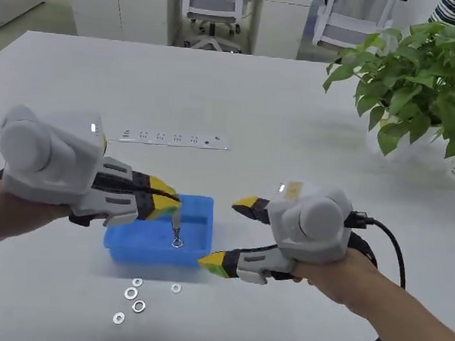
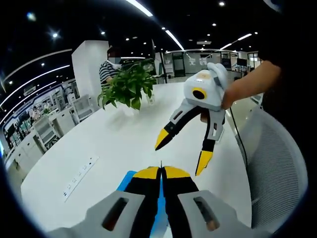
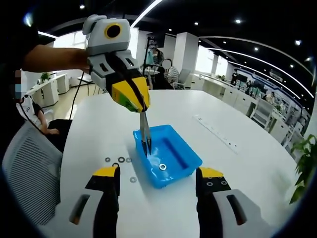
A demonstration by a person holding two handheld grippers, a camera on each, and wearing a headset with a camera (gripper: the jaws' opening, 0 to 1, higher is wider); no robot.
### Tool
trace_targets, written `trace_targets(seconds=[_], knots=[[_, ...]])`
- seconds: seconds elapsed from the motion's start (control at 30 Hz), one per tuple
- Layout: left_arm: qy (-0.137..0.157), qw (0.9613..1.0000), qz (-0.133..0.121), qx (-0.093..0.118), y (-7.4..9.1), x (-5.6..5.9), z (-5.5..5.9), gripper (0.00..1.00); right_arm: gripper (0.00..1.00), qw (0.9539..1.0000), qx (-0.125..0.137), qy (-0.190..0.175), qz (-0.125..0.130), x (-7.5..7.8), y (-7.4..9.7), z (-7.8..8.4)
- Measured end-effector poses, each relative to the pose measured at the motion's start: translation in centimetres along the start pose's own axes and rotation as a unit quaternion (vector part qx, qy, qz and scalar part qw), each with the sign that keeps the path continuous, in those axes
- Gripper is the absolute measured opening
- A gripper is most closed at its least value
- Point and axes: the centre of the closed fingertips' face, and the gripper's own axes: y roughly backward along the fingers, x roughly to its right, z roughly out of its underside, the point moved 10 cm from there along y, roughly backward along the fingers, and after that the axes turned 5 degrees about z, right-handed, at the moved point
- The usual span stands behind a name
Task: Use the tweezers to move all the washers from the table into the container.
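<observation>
On the left, the left gripper [image 1: 168,202] had its fingers pressed shut on the tweezers [image 1: 175,227], which pointed down into the blue container [image 1: 148,252]. In the right gripper view the tweezer tips hung just inside the container, near the one washer [image 3: 162,166] lying on its floor, and seemed not to hold it. This looked like the drop-off step of one transfer. Five more washers [image 1: 131,293] lay in a loose group on the desk [image 1: 291,128] just in front of the container. The next move would probably call for lifting the tweezers over the near wall and lowering the tips onto one of them. To the right, the right gripper [image 1: 220,233] hovered beside the container, fingers spread wide and holding nothing.
</observation>
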Motion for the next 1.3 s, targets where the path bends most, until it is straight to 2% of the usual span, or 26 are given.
trace_targets(seconds=[0.17, 0.43, 0.8, 1.07, 1.3], knots=[[0.005, 1.0000, -0.003, -0.001, 0.3, 1.5, -0.2, 0.05, 0.66, 1.0000, 0.001, -0.001, -0.002, -0.6, 1.0, 0.2], [0.011, 0.9999, -0.009, -0.008, 0.5, 2.7, -0.5, 0.05, 0.73, 1.0000, 0.003, -0.002, -0.008, -1.0, 1.9, 0.4], [0.002, 0.9999, -0.013, -0.004, 0.8, 3.4, -0.8, 0.05, 0.78, 1.0000, 0.003, 0.003, -0.004, -1.3, 2.3, 0.4], [-0.003, 1.0000, -0.007, -0.006, 0.5, 3.2, -0.6, 0.05, 0.79, 1.0000, 0.000, 0.007, -0.001, -1.7, 2.2, 0.0], [0.000, 0.9997, -0.024, 0.005, 0.7, 3.5, -1.1, 0.05, 0.79, 0.9998, 0.006, 0.015, -0.007, -1.9, 2.2, -0.1]])
